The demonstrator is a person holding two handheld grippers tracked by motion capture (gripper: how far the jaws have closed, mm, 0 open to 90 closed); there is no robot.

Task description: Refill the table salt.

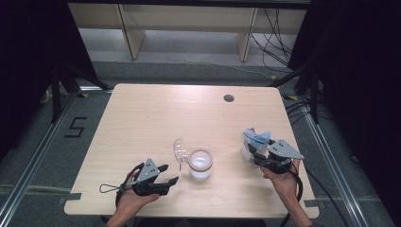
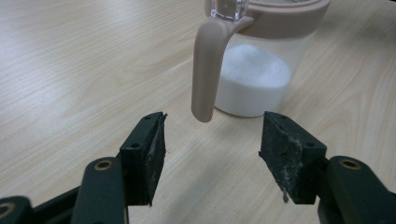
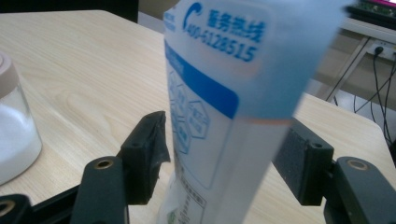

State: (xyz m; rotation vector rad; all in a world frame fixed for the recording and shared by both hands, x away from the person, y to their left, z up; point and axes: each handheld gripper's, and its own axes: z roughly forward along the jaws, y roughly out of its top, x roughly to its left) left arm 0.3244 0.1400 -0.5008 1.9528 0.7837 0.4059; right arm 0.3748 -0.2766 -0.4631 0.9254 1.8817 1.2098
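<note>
I am holding my left gripper [image 2: 212, 140] with its jaws spread wide and gripping nothing; the tan handle [image 2: 208, 70] of a jar [image 2: 261, 70] is hanging just ahead of the gap, its tip above the tabletop. The jar is sitting upright on the pale wooden table [image 1: 142, 118], partly filled with white powder [image 2: 254, 79], and its clear lid [image 1: 180, 150] is standing flipped open on the left side in the high view. My right gripper [image 3: 224, 154] is sitting with its jaws on either side of a blue-and-white printed bag [image 3: 219, 93] — the left jaw is touching the bag, but I cannot tell whether the right one is pressing it or just beside it. The bag is standing upright near the table's right edge, well apart from the jar — which is resting near the front centre.
</note>
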